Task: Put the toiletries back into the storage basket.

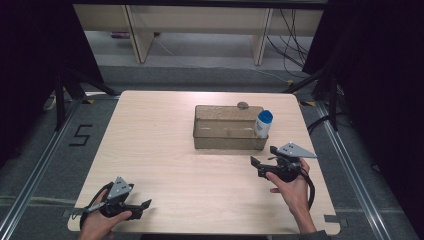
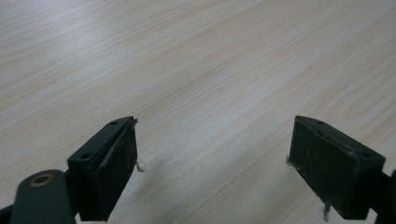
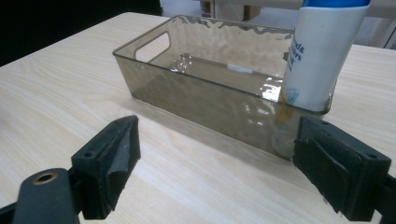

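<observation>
A smoky, see-through plastic bin sits on the light wood table, a little right of its middle, and a white bottle with a blue cap stands upright inside it at its right end, against the end wall. In the right gripper view the bottle bears blue print on its side, but the letters are turned and cut off by the edge, so no word can be read for certain; a pale logo sits low on it behind the bin's wall. The bin shows a cut-out handle at its far end and a small whitish sticker on its floor, too small to read. The right gripper hovers just in front of the bin's near right corner, its jaws spread wide with nothing between them, held by the right hand. The left gripper rests near the table's front left edge, well apart from the bin, its jaws likewise wide over bare wood. On the floor left of the table a black "5" is marked.
</observation>
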Available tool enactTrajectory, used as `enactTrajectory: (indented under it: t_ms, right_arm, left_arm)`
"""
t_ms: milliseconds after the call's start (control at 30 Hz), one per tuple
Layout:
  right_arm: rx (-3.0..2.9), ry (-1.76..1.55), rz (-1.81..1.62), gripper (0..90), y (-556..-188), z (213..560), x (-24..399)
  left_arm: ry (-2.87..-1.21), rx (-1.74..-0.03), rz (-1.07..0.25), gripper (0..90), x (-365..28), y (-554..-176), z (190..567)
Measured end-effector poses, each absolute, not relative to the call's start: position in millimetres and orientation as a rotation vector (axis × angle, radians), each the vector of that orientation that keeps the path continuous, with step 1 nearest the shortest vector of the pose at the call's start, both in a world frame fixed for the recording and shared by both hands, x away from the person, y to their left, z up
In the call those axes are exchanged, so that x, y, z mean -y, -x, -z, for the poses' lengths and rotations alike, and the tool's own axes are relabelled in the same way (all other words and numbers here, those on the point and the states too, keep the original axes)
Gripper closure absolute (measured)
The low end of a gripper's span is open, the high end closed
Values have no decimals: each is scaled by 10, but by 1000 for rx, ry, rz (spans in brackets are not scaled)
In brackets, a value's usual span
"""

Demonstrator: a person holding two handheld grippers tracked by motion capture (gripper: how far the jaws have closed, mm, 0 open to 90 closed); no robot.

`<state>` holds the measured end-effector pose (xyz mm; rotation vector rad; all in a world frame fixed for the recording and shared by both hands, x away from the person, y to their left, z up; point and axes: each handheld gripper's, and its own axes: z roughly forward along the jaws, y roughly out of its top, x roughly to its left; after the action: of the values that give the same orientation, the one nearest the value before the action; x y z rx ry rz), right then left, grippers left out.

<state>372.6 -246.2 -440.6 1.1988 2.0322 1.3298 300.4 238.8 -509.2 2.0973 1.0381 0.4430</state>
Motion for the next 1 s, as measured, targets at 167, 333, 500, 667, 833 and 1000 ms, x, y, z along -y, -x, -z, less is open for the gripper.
enactTrajectory:
  t_ms: [167, 333, 500, 667, 833, 1000]
  right_arm:
    - [-2047, -1218, -1344, 158, -3645, 4432, 2454]
    - [-2079, -1194, -1331, 158, -3589, 4458, 2468]
    - [-2080, -1171, -1312, 158, -3535, 4495, 2489]
    - [-2086, -1182, -1328, 157, -3494, 4521, 2483]
    - [-2102, -1183, -1323, 158, -3438, 4545, 2513]
    - [-2085, -1188, -1335, 158, -3398, 4578, 2514]
  left_arm:
    - [-2090, -1043, -451, 148, -2390, -2995, 5097]
    - [-2080, -1050, -454, 148, -2394, -2985, 5101]
    - [-2083, -1053, -445, 148, -2400, -2973, 5095]
    - [-2073, -1055, -452, 148, -2394, -2968, 5103]
    - [-2074, -1054, -451, 148, -2394, -2969, 5104]
    - [-2077, -1052, -451, 148, -2394, -2970, 5105]
